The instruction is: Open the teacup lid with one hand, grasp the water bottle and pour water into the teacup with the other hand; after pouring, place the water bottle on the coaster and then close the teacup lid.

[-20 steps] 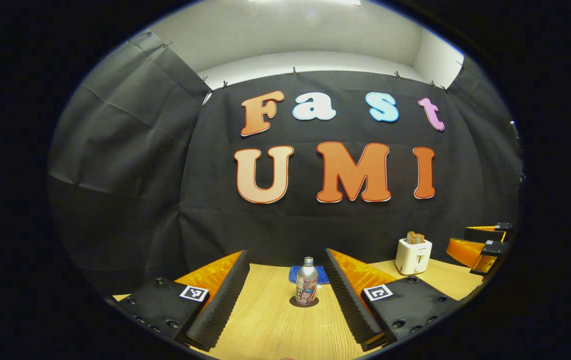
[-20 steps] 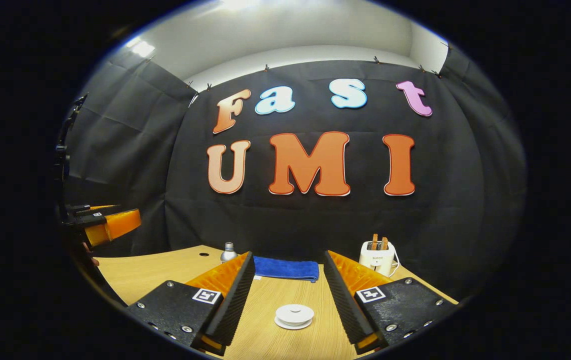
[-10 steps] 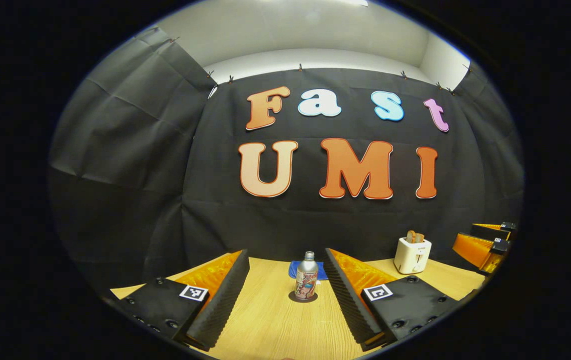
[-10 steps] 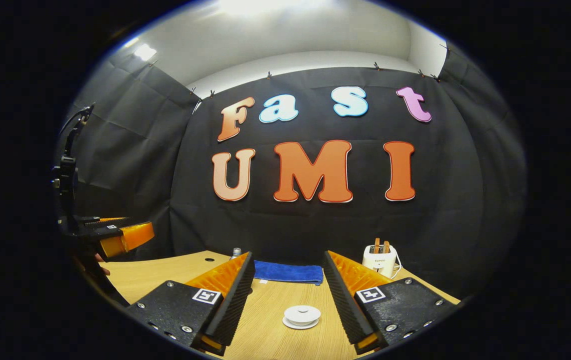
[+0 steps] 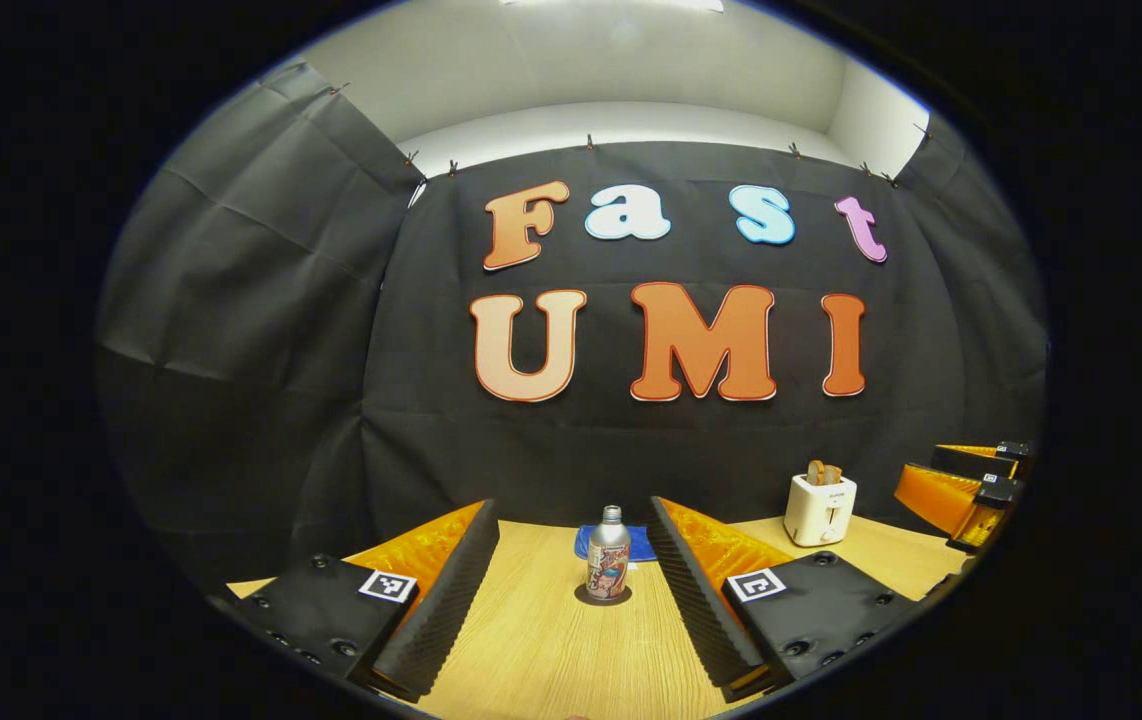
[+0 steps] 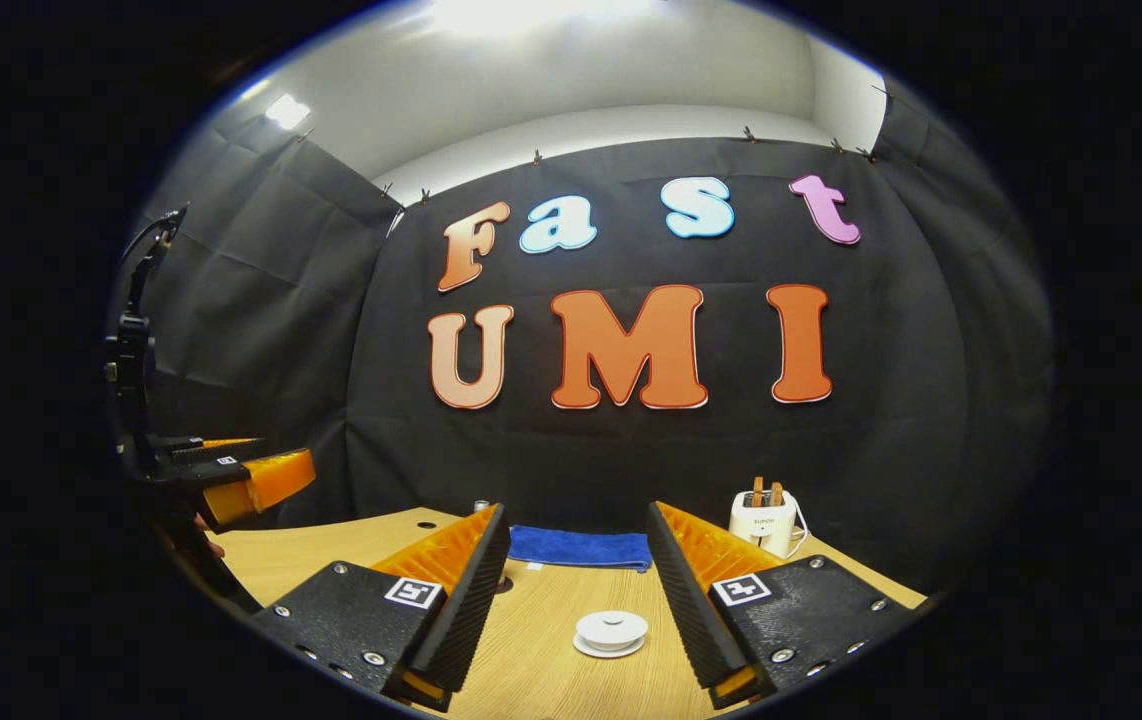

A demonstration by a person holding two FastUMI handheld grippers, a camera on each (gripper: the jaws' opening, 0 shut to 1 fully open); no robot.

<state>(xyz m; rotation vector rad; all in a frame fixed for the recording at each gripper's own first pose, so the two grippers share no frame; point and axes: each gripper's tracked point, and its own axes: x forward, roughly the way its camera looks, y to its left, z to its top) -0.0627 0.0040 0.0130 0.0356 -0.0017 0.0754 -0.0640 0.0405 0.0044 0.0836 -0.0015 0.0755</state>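
In the left gripper view, the left gripper [image 5: 571, 590] has its fingers spread wide and empty over the pale wood-grain table [image 5: 541, 660]. Just beyond them, centred in the gap but well short of contact, stands the small silver metal water bottle with a printed label [image 5: 608, 567], upright on a dark round coaster [image 5: 603, 597], its narrow neck capped. In the right gripper view, the right gripper [image 6: 576, 600] is likewise wide open and holds nothing. Between and a little past its fingers sits the white teacup under a round white lid with a raised knob [image 6: 611, 632]; the lid lies flat and closed.

Judging from this, the task may already be at its end, with the bottle on the coaster and the lid on; it could equally be the start, with lifting the lid, pouring, returning the bottle and closing still ahead. Whether the cup holds water I cannot tell.

Farther back lie a folded blue cloth [image 6: 579, 546] and, to the right, a white toaster with two slices of bread standing in it [image 6: 763, 520], near the black wall.
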